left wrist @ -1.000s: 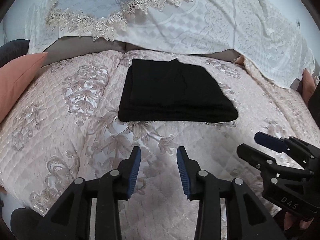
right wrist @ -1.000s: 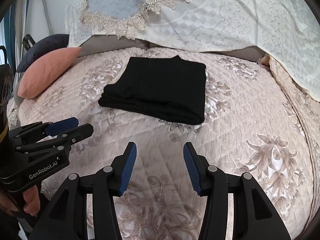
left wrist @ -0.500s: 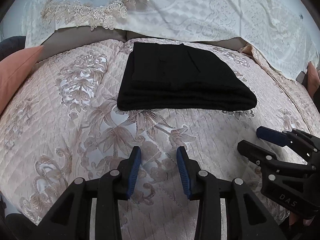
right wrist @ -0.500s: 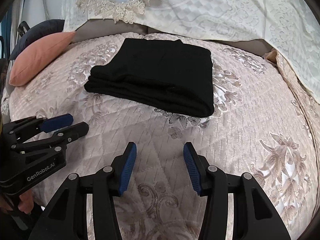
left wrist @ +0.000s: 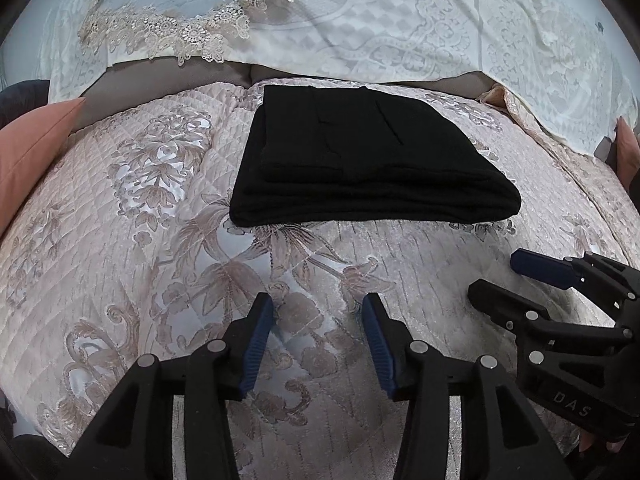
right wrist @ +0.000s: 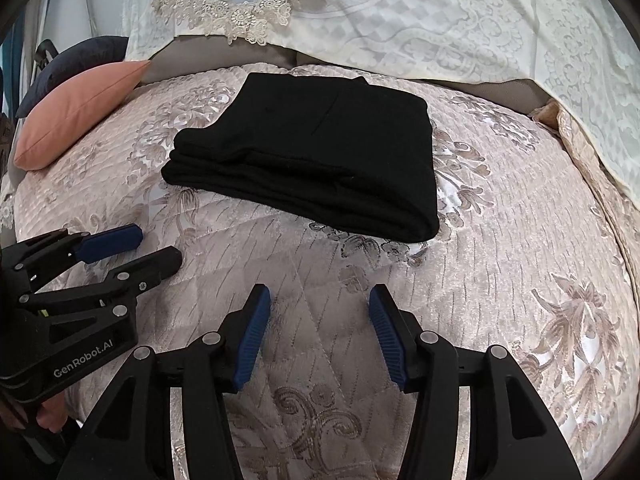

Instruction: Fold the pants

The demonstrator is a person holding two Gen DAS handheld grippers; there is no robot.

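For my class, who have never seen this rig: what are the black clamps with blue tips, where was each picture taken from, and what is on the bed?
They are hand-held grippers, one in each of a person's hands, each carrying a camera looking along its fingers. One picture comes from the left gripper, the other from the right gripper; each also shows its partner alongside. Both have just been opening, with nothing between their jaws. Folded black pants lie on a floral bedspread, beside a pink pillow.

"DAS" on right gripper (left wrist: 524, 284), "GenRobot.AI" on left gripper (right wrist: 136, 250)
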